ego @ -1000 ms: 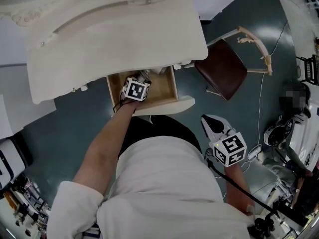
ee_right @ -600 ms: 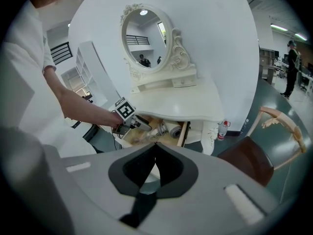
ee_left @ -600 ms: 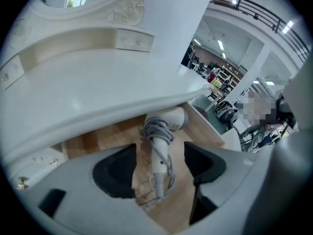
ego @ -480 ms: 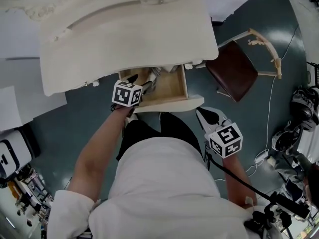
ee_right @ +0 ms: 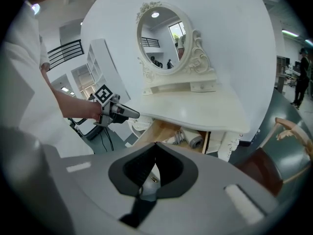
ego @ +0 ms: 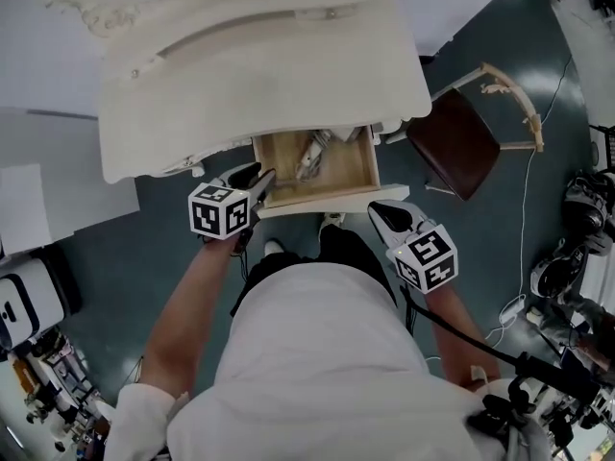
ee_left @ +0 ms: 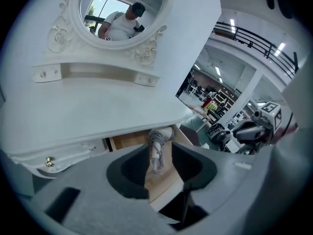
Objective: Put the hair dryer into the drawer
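The hair dryer (ego: 312, 157) lies in the open wooden drawer (ego: 357, 173) of the white dressing table (ego: 259, 75), its cord wound round the handle. My left gripper (ego: 261, 182) hovers above the drawer's front left corner. In the left gripper view the left gripper (ee_left: 160, 147) shows a gap between its jaws; they have just been closing and nothing is between them, while the hair dryer (ee_left: 156, 151) shows far beyond the gap. My right gripper (ego: 387, 216) hangs just in front of the drawer's right end. In its own view the right gripper (ee_right: 155, 146) is shut and holds nothing.
A chair with a brown seat (ego: 452, 142) stands right of the table. An oval mirror (ee_left: 122, 13) rises at the table's back. Cables and equipment (ego: 577, 267) crowd the floor at the right. The person's body fills the near middle.
The left gripper has lifted out of the drawer and drawn back to its front left corner, leaving the hair dryer inside. The right gripper has moved closer to the drawer front.
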The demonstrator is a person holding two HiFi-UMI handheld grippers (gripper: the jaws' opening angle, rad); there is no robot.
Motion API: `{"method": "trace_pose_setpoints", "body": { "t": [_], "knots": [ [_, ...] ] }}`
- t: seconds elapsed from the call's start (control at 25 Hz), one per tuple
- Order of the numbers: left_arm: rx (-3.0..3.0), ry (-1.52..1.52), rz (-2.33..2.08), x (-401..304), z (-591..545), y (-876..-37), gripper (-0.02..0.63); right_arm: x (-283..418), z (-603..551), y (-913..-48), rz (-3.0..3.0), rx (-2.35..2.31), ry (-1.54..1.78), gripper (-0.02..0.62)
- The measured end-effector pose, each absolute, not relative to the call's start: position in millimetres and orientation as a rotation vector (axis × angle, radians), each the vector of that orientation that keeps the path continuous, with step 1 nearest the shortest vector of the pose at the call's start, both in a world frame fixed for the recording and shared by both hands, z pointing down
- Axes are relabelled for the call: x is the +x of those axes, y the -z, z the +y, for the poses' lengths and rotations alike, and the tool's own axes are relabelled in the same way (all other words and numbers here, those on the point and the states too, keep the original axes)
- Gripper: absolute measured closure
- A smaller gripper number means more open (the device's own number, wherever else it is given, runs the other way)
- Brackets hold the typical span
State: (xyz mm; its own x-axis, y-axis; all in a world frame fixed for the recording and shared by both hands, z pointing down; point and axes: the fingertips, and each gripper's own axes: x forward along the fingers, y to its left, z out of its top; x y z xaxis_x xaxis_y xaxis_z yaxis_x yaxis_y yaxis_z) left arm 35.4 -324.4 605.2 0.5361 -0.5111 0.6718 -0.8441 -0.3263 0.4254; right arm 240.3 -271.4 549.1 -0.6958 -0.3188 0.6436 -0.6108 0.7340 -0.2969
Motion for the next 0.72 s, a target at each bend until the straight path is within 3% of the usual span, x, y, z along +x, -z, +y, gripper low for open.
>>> {"method": "trace_pose_setpoints", "body": {
  "t": [0.24,0.72],
  "knots": [
    [2.056,-0.463,-1.059,13.8,-264.6,-560.4,0.605,194.6,-240.1,-532.3,-2.381,0.692,-0.625,0.594],
    [2.233,-0.355,-0.861,-28.7,-123.9,-483.8,0.606,84.9,-144.8,-513.2,-2.400,0.626,-0.540,0.594]
  ]
}}
